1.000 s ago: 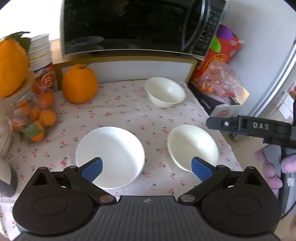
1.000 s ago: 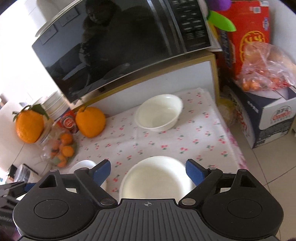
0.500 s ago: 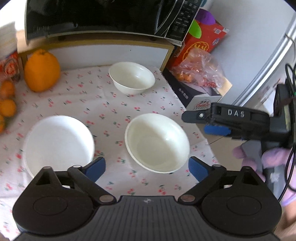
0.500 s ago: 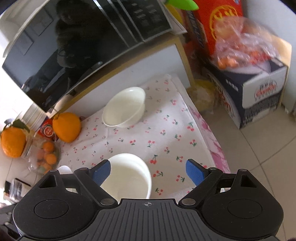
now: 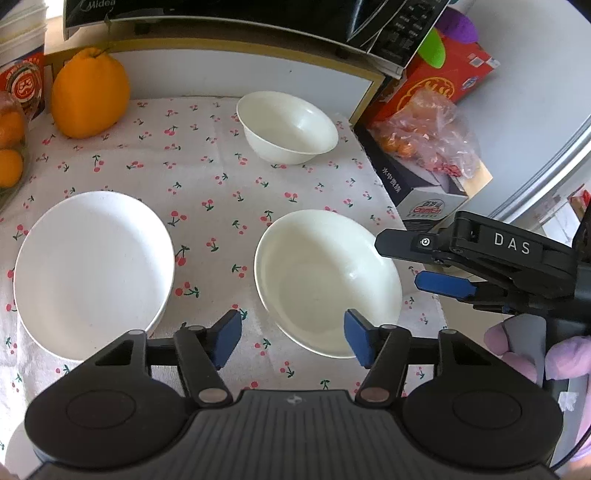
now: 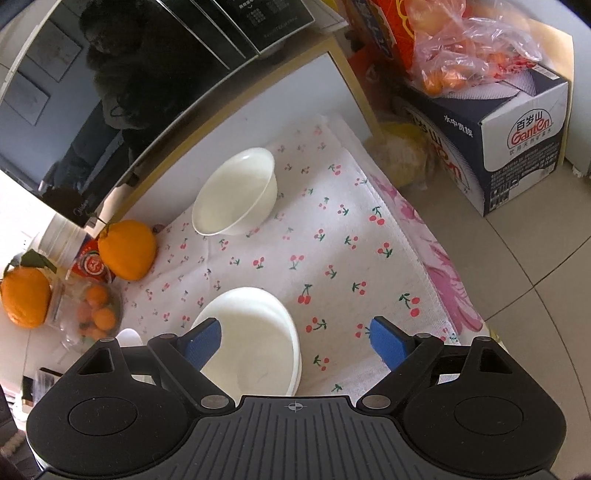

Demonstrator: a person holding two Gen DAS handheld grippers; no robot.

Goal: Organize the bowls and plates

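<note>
Three white dishes sit on a cherry-print cloth (image 5: 207, 177). A wide plate (image 5: 92, 269) lies at the left. A shallow bowl (image 5: 325, 280) lies at the near right, also in the right wrist view (image 6: 255, 343). A deeper bowl (image 5: 288, 127) stands at the back, also in the right wrist view (image 6: 236, 199). My left gripper (image 5: 291, 338) is open and empty, just in front of the shallow bowl's near rim. My right gripper (image 6: 295, 338) is open and empty, its left pad over the shallow bowl; it shows from the side in the left wrist view (image 5: 439, 266).
A black microwave (image 5: 240, 18) stands on a shelf behind the cloth. A large orange fruit (image 5: 88, 99) sits at the back left, with small oranges (image 6: 98, 314) beside it. A cardboard box (image 6: 517, 140) with a bag of fruit (image 5: 432, 129) stands on the floor to the right.
My left gripper's jaws have narrowed and it has closed in on the shallow bowl. My right gripper has shifted nearer the shallow bowl's right side.
</note>
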